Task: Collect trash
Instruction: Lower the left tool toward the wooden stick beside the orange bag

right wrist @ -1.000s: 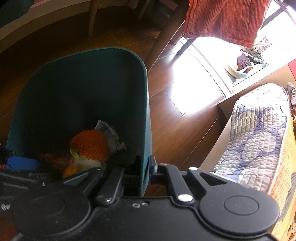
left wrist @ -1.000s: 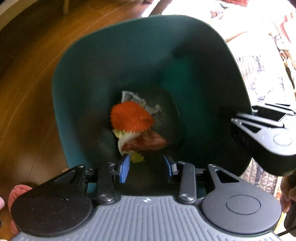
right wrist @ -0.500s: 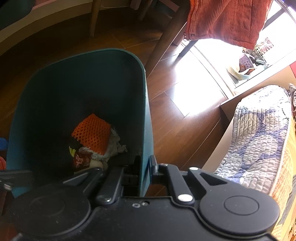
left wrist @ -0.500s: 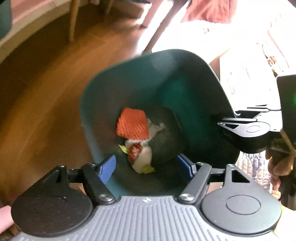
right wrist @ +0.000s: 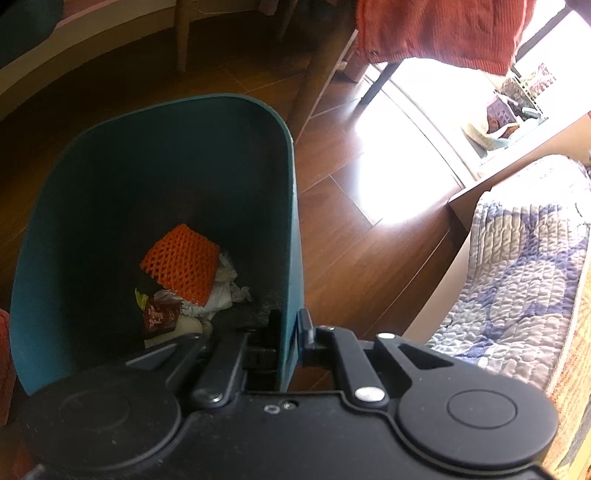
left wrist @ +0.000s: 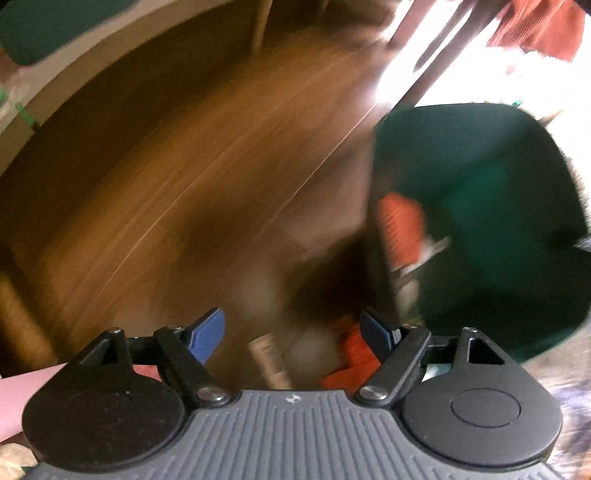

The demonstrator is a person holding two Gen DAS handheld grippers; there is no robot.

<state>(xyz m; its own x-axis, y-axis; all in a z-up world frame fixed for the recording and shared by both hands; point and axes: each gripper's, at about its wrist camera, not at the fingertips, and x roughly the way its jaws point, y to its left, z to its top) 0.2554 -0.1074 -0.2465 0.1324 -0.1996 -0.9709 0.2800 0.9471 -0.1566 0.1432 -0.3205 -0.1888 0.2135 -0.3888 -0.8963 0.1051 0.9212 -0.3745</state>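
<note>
A dark green bin (right wrist: 110,177) stands on the wooden floor. Inside lie an orange foam net (right wrist: 181,260), crumpled white paper (right wrist: 221,291) and a brown wrapper (right wrist: 159,317). My right gripper (right wrist: 290,332) is shut on the bin's near right wall. The left wrist view is blurred: my left gripper (left wrist: 293,334) hangs over the floor to the left of the bin (left wrist: 491,206), its jaws opening with nothing between the blue pads (left wrist: 207,334). Just ahead of it lie a tan roll-like piece (left wrist: 269,363) and something orange (left wrist: 351,358) on the floor.
A quilted bed edge (right wrist: 524,273) runs along the right. An orange garment (right wrist: 443,29) hangs over dark furniture legs at the top. A light wooden leg (right wrist: 183,33) stands behind the bin. Bare wooden floor (left wrist: 166,184) spreads left of the bin.
My left gripper has swung out from above the bin to the floor on its left while its jaws widened. The trash it let go now lies in the bin. The right gripper keeps its hold.
</note>
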